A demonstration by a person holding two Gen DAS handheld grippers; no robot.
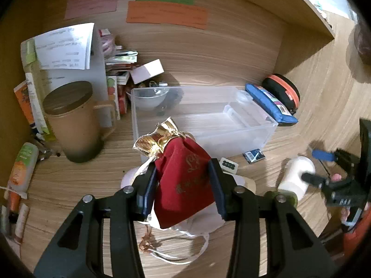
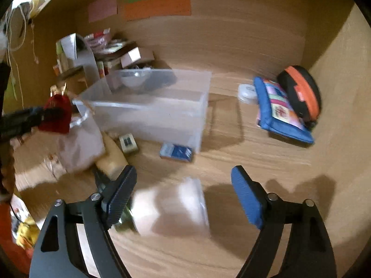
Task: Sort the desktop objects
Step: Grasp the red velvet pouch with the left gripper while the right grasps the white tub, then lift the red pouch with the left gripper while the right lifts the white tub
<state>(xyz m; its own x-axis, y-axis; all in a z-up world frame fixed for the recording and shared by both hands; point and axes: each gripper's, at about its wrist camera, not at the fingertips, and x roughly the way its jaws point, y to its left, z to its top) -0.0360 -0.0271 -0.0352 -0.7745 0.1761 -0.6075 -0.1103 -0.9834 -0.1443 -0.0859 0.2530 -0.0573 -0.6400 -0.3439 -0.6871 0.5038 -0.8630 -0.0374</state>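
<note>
My left gripper (image 1: 183, 185) is shut on a red velvet pouch (image 1: 185, 180) with a gold top, held above a white drawstring bag (image 1: 197, 224) on the wooden desk. The pouch (image 2: 55, 113) and the bag (image 2: 78, 143) also show at the left of the right wrist view. A clear plastic bin (image 1: 204, 120) stands just beyond; it shows in the right wrist view (image 2: 148, 111) too. My right gripper (image 2: 183, 194) is open over a white bottle (image 2: 171, 208) lying on its side between the fingers, blurred. That bottle (image 1: 296, 176) shows at the right of the left wrist view.
A tan lidded mug (image 1: 71, 120) and stacked papers and boxes (image 1: 69, 53) stand at the back left. A blue pouch (image 2: 280, 111) and an orange-black round case (image 2: 301, 92) lie at the right. A mahjong tile (image 2: 128, 142) and a small blue pack (image 2: 176, 153) lie before the bin.
</note>
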